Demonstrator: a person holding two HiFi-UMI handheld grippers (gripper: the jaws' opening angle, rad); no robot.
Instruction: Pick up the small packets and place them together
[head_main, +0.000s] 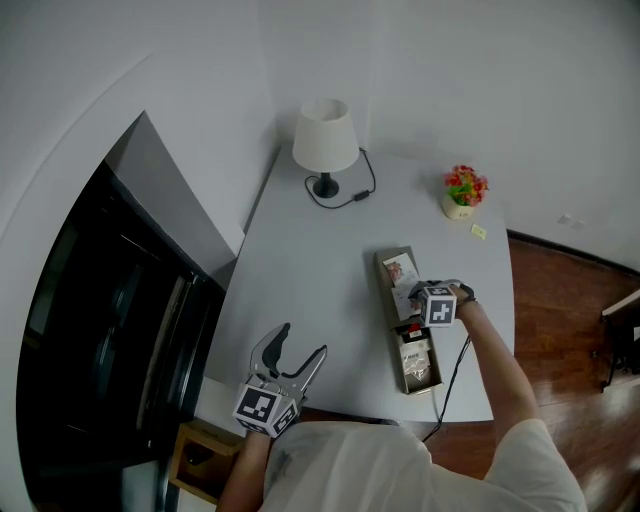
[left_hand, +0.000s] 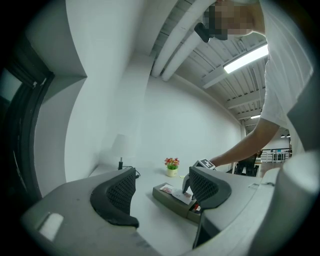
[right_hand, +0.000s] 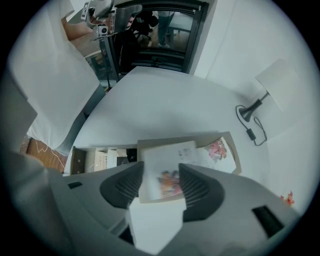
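A long shallow tray (head_main: 381, 262) lies on the grey table (head_main: 310, 280), right of centre. One packet (head_main: 401, 270) rests at its far end and more packets (head_main: 416, 355) at its near end. My right gripper (head_main: 422, 293) hovers over the tray's middle. In the right gripper view, a blurred white packet with a pink print (right_hand: 167, 165) lies face-up between the right gripper's (right_hand: 161, 182) jaws, with the pads off it. Beyond it lies another pink-printed packet (right_hand: 217, 150). My left gripper (head_main: 302, 342) stands open and empty at the table's near left edge (left_hand: 162, 187).
A white lamp (head_main: 325, 140) with its cable stands at the table's far end. A small flower pot (head_main: 463, 190) and a yellow slip (head_main: 479, 232) are at the far right. A black cabinet (head_main: 100, 330) flanks the left, wooden floor (head_main: 560, 300) the right.
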